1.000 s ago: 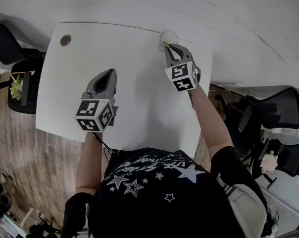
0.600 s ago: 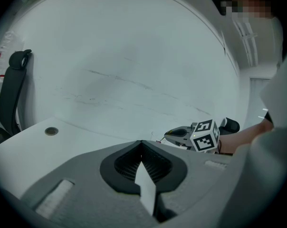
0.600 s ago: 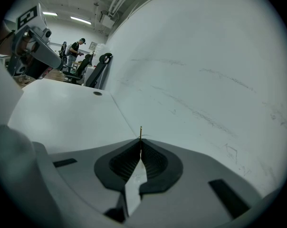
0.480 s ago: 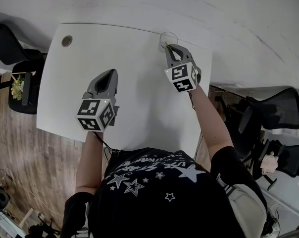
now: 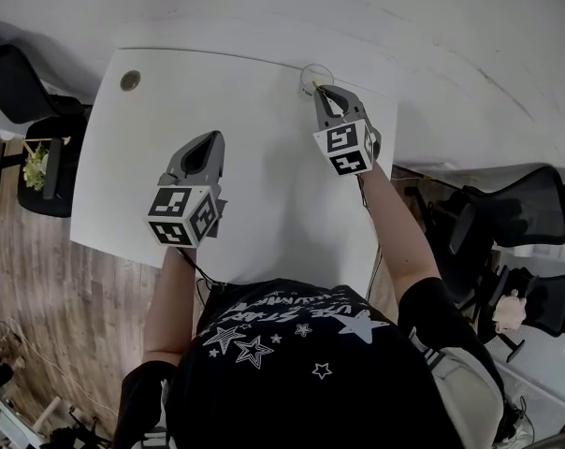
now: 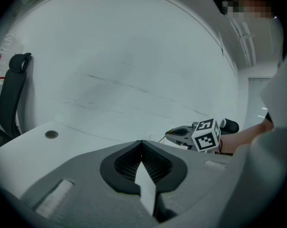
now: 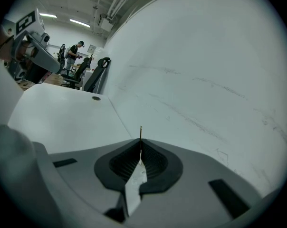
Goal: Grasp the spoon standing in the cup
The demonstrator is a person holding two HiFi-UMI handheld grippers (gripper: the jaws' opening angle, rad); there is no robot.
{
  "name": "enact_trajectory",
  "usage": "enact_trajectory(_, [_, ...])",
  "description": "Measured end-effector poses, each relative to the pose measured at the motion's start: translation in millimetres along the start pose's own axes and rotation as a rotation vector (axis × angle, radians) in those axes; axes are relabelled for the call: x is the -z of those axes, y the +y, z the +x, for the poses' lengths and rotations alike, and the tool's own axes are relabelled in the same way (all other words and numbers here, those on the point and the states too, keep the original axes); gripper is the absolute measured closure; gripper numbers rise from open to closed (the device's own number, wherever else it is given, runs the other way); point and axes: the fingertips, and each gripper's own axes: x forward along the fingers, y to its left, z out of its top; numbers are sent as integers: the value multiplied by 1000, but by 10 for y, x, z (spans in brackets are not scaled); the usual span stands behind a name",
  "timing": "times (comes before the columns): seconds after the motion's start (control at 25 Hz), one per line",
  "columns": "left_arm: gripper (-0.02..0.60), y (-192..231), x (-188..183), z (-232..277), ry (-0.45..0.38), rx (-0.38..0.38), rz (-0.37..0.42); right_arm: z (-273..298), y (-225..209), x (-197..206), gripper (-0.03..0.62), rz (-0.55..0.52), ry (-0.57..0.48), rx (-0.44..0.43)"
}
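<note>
Two tools [image 5: 210,138] [image 5: 321,91], one cup [image 5: 317,69], one spoon [image 5: 312,85], one table [image 5: 264,171].

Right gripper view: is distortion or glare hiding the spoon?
Right gripper view: strong fisheye, dark vignette, no glare; the spoon tip shows thin but sharp between the fingers, which have just closed on it. Head view: even light; the clear cup nearly washes out against the white table.

Black tee [image 5: 292,363] w/ white stars; grey left gripper [image 5: 210,138], right gripper [image 5: 321,90], b&w marker cubes [image 5: 181,215], dark ribbed jaws.
</note>
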Motion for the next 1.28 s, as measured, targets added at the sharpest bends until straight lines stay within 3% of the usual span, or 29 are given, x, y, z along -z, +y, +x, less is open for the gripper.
enact_trajectory(0.68, [574, -263, -174, -320, -55, -3, 37, -434, -58, -314, 579, -11, -81, 20])
enact_trajectory(1.28, [574, -629, -190, -997, -110, -48, 70, -1091, 191, -463, 579, -3, -165, 3])
